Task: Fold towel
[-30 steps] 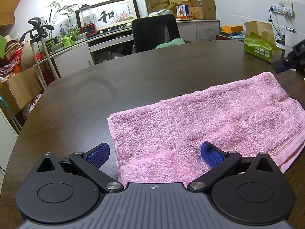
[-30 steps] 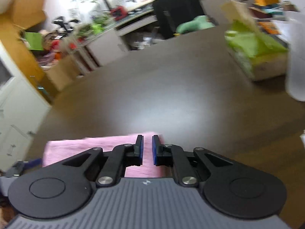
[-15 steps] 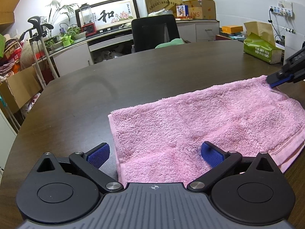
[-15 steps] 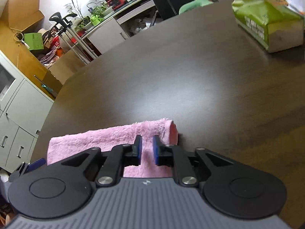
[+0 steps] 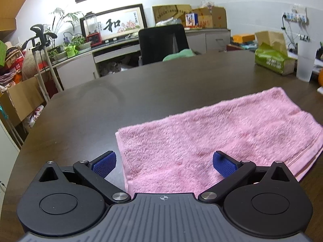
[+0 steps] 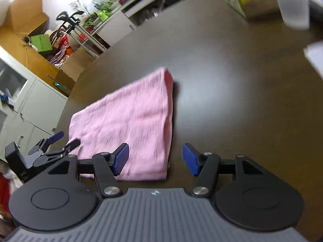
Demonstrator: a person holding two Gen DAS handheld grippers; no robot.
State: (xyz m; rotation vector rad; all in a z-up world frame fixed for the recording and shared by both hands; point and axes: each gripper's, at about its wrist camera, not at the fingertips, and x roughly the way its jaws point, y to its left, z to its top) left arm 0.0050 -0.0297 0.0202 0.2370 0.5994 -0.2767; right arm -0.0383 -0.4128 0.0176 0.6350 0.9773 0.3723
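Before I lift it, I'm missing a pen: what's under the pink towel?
Only the dark table shows around the pink towel. It lies flat in stacked layers; anything under or between them is covered.

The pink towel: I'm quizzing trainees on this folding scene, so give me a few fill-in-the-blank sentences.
1. The towel is coloured ____.
2. The towel lies on a dark ____.
3. The left gripper stands ____ over the towel's near corner.
4. Behind the table stands a black ____.

Missing words: pink; table; open; chair
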